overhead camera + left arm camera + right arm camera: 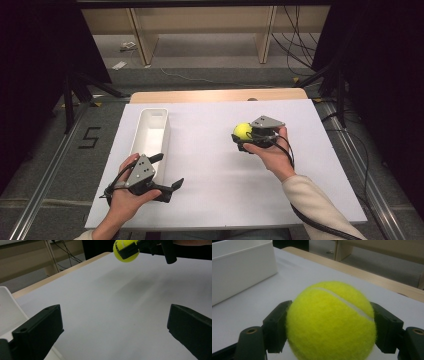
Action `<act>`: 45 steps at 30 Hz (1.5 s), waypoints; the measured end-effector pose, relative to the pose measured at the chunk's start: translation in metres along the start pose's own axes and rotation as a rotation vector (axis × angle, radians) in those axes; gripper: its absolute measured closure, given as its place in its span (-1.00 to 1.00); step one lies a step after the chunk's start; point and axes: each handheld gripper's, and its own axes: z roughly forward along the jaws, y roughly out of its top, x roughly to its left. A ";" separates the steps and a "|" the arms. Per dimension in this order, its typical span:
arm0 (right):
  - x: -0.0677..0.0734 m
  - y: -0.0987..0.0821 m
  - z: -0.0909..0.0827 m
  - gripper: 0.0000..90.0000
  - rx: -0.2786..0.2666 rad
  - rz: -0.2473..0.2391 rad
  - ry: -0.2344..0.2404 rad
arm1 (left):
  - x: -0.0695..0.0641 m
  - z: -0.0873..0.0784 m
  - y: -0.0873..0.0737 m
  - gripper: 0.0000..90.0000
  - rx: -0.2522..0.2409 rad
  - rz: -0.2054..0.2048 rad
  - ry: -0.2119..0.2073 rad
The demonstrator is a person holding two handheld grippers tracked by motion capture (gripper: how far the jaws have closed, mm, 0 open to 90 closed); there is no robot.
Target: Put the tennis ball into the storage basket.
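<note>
Near the front-left corner of the white-covered table (225, 185), my left claw (167, 172) rests low with its jaws spread wide, nothing between them. Just beyond it, along the left edge, lies the long white bin (150, 131), its open side up. Farther in, toward the right side, my right claw (242, 135) is clenched on a yellow tennis ball (243, 131), a jaw pressed to each flank, the ball lifted off the surface.
</note>
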 end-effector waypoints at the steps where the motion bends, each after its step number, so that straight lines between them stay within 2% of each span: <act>1: 0.000 0.001 0.000 -0.40 -0.002 0.000 0.000 | 0.000 0.000 0.000 -1.00 0.000 0.000 0.000; 45: 0.013 0.010 0.009 -0.40 -0.019 -0.007 0.036 | 0.000 0.000 0.000 -1.00 -0.002 -0.002 0.001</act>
